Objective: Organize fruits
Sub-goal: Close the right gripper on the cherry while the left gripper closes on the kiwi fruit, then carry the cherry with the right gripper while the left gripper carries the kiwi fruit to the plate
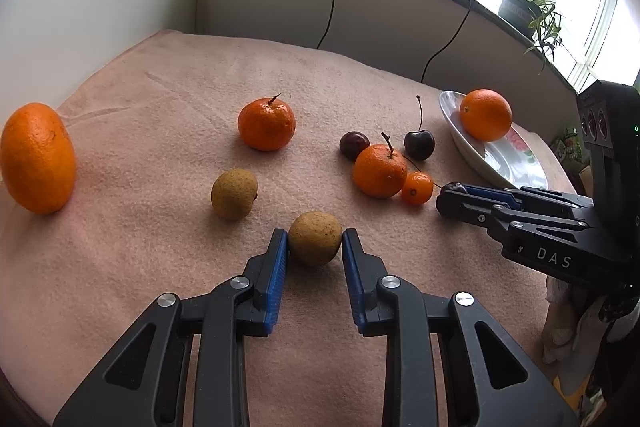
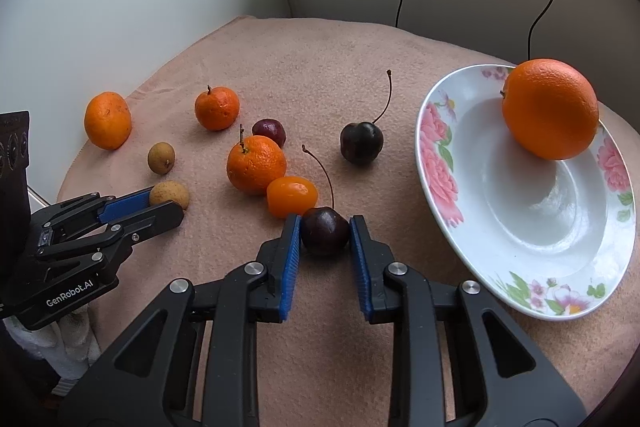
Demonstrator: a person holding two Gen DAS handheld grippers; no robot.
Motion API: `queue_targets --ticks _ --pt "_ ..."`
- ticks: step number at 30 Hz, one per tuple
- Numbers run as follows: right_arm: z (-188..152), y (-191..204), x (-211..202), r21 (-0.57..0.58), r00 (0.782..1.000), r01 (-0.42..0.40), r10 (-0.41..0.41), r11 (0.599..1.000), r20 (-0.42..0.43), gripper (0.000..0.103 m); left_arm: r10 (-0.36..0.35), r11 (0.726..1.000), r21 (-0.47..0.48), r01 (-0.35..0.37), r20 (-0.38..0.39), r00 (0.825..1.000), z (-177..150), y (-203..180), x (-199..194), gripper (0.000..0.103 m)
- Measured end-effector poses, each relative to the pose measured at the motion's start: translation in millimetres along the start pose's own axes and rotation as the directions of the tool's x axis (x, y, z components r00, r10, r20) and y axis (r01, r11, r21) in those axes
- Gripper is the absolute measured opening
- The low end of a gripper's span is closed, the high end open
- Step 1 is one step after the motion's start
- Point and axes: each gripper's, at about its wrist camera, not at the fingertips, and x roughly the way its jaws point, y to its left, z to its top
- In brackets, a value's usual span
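Step in hand: simultaneous pick of two small fruits for transfer to the plate (image 2: 436, 183).

Left gripper (image 1: 315, 247): the fingers are closed on a longan (image 1: 315, 238) that rests on the pink cloth (image 1: 160, 247) covering the bench; both blue pads touch its sides. Right gripper (image 2: 325, 233): the fingers are closed on a dark cherry (image 2: 324, 231), also resting on the cloth, just beside a kumquat (image 2: 292, 195) and near the plate's rim. The cherry's stem rises behind it.

Procedure, as judged from this position:
1. Keep the grip light. Both fruits are soft-skinned and round; excess force may bruise the cherry or squeeze either fruit out forwards.
2. Lift straight up before moving sideways, so the right fingers do not nudge the kumquat or the mandarin (image 2: 256, 165) behind it.
3. Carry the cherry over the rim and set it in the plate's well, apart from the orange (image 2: 550, 109) sitting at the far edge.
4. Release low, so the fruit does not roll.
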Motion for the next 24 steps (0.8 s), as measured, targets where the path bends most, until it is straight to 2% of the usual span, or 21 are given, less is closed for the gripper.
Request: queue_targets --ticks 13,24 --pt "-2.7 -6.6 -38.5 0.016 0.997 -0.029 0.027 0.999 0.074 0.026 -0.038 0.999 0.008 0.037 0.051 0.998 9.6 -15.3 -15.6 0.026" --pt "-7.6 -32.6 -73.2 0.058 0.989 0.033 -0.041 0.998 0.144 0.026 -0.105 0.993 0.060 0.101 0.067 0.992 25.4 -51.8 -11.2 0.026"
